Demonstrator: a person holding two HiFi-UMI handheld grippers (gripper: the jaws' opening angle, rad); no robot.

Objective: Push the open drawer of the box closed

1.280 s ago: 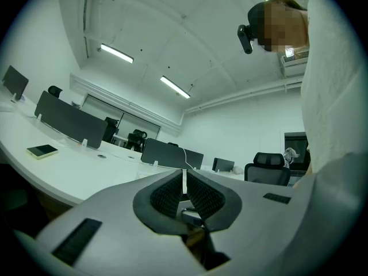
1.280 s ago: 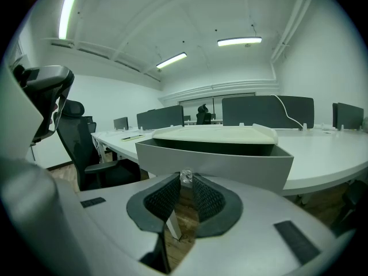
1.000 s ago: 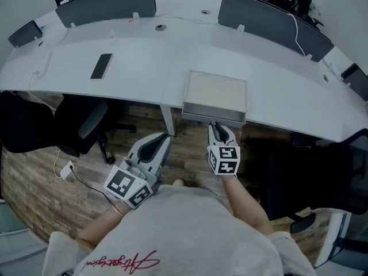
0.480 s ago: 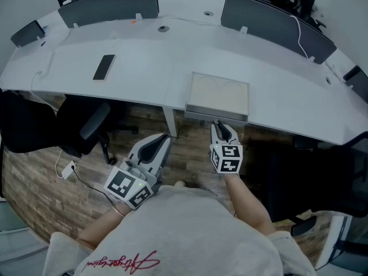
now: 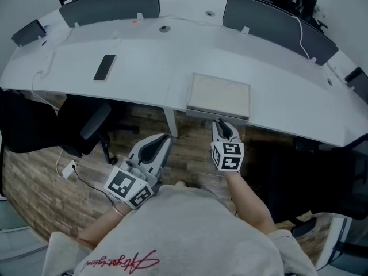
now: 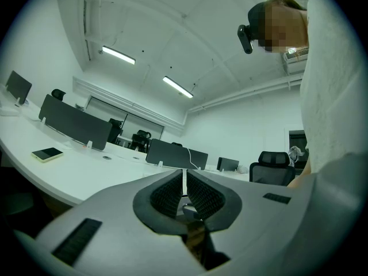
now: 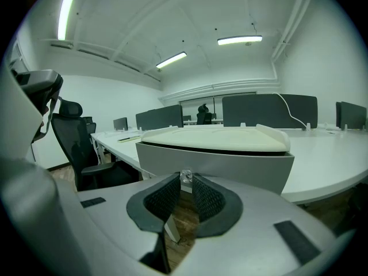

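The left claw (image 5: 164, 137) hung pressed together and empty, below and left of the box (image 5: 219, 92), which sat at the near edge of the tabletop (image 5: 144, 68). The right claw (image 5: 221, 124) met the box's slightly protruding drawer (image 5: 217, 115), pinched on its small knob (image 7: 184, 177).

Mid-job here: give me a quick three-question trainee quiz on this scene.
1. True or false: the left gripper touches the box.
2. Which gripper is at the knob of the drawer? A: left gripper. B: right gripper.
3. Fill in: the phone lies on the ____.

Key: 1 false; 2 B; 3 desk.
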